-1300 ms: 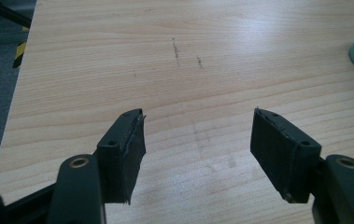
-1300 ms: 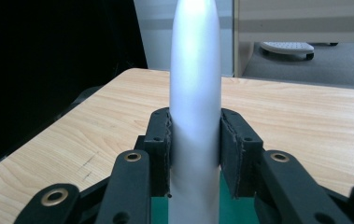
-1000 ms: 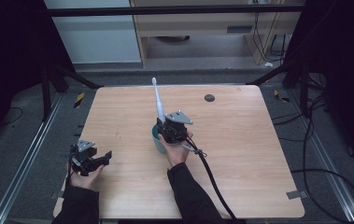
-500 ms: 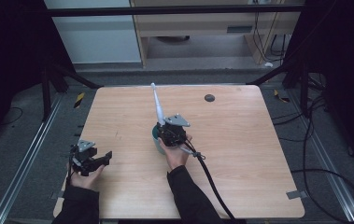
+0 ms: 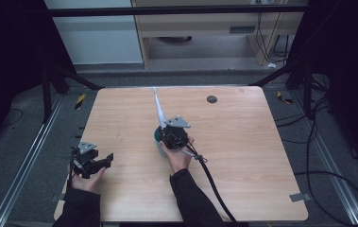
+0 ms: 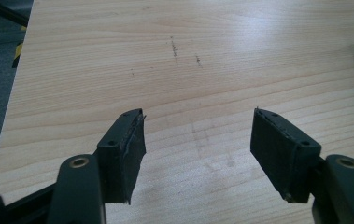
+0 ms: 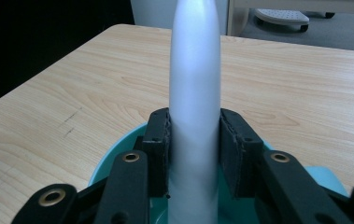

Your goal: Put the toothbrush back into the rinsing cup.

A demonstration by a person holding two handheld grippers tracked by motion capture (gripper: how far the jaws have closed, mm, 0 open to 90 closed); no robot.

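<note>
Jaws of the right gripper (image 7: 194,151) are clenched on a long, smooth, pale grey-white tapering handle (image 7: 195,84), one black pad flat against each side. Pads look like matte rubber with frayed edges; jaw arms are black with brass-coloured rivets. Handle rises between the pads and narrows toward its far end. Its lower part sits inside a round teal cup (image 7: 118,151) with a glossy rim, directly under the jaws.

High view: right gripper (image 5: 174,137) sits near the table's middle, grey three-cornered plate on top, black cable trailing back toward the person. Right hand (image 5: 179,158) wraps it from behind, dark sleeve coming in from the bottom edge. Handle (image 5: 158,108) leans away from the person toward the far edge. Teal cup (image 5: 158,139) stands on the table, mostly hidden by the gripper.

Left gripper (image 6: 198,144) jaws are released, wide apart, nothing between them, just bare wood below. Same black pads, rectangular, slightly worn. High view puts the left gripper (image 5: 94,163) at the near-left corner, held low in the left hand (image 5: 86,179), jaws pointing right toward the cup, well apart from it.

Light wooden table (image 5: 242,142): laminate with visible grain, rounded corners, a few faint dark scuff marks (image 6: 177,46). Small dark round disc (image 5: 211,99) near the far edge.
</note>
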